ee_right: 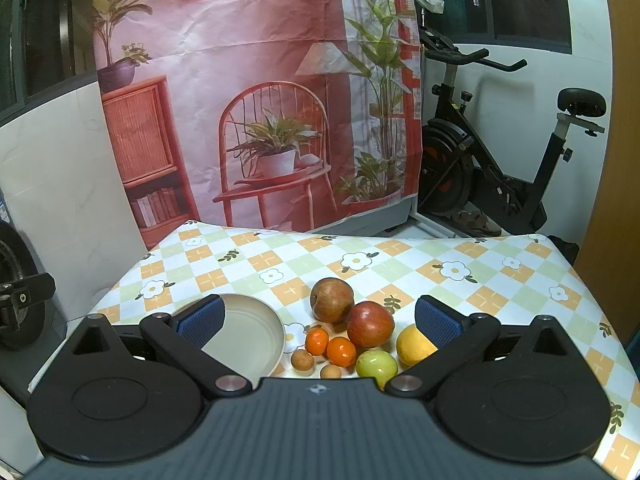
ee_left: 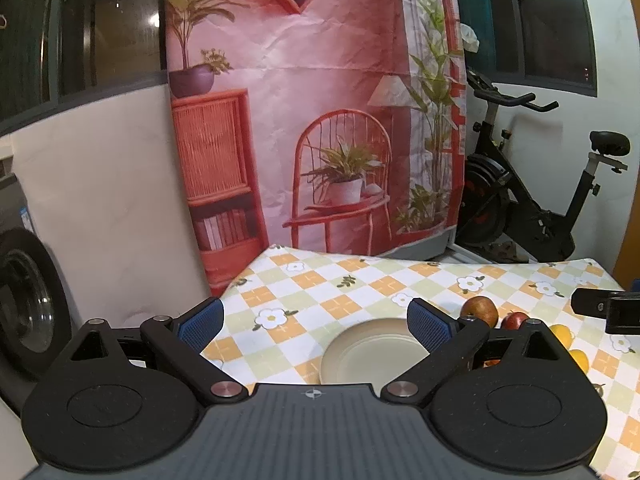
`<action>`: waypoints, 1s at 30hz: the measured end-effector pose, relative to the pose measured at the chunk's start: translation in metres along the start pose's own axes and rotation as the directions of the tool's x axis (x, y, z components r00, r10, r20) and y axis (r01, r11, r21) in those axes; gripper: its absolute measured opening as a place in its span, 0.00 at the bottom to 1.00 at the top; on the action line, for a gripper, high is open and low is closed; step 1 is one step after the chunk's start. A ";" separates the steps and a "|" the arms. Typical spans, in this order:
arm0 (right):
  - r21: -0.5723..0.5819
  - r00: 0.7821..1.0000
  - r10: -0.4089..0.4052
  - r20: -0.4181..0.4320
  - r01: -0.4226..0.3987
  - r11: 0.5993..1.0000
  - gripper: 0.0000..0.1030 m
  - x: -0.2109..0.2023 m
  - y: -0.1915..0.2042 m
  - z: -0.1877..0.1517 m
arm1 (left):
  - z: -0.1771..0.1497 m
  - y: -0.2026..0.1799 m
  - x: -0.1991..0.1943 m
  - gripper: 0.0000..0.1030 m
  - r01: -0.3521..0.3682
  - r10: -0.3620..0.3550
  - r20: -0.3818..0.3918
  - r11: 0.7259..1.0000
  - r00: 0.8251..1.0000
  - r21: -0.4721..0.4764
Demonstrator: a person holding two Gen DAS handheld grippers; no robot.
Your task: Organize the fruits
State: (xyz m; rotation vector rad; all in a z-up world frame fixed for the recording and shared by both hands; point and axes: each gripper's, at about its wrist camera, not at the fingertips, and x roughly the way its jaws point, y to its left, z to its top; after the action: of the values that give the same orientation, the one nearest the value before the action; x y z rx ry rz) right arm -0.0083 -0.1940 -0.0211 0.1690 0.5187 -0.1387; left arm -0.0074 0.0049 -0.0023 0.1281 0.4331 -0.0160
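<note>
Right hand-held gripper (ee_right: 318,316), ribbed blue pads spread, over round glossy fruits (ee_right: 370,324).

From your left wrist camera, the plate (ee_left: 372,354) loses its near edge behind the gripper body, and its 3 o'clock side sits behind the right finger's blue pad (ee_left: 430,330). The red apple (ee_left: 516,320) shows only its top above the finger linkage. The yellow fruit (ee_left: 562,334) at 3 o'clock is partly covered too, and what it is cannot be told.

From your right wrist camera, the green fruit (ee_right: 376,364) is cut at 6 o'clock by the gripper body. The lemon-coloured fruit (ee_right: 414,344) hides partly behind the blue pad at 3 o'clock.
</note>
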 end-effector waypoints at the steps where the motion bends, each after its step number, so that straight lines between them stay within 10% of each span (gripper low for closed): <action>1: -0.003 1.000 0.002 0.002 -0.002 1.000 1.00 0.000 0.000 0.000 | -0.001 -0.002 0.000 0.96 0.002 -0.002 0.015 1.000 1.000 0.005; 11: 0.013 0.999 0.011 0.043 -0.012 1.000 1.00 0.018 -0.028 -0.022 | -0.020 -0.001 0.014 0.91 0.120 -0.109 0.109 0.987 0.988 -0.105; 30: 0.033 0.994 -0.001 0.112 -0.003 0.999 1.00 0.062 -0.078 -0.083 | -0.059 -0.054 0.096 0.85 0.255 -0.253 -0.127 0.967 0.959 0.000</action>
State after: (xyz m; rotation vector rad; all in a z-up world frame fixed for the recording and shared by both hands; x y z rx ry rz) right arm -0.0088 -0.2598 -0.1334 0.1929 0.4049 -0.1547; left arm 0.0527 -0.0405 -0.1025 0.0889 0.5736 -0.2657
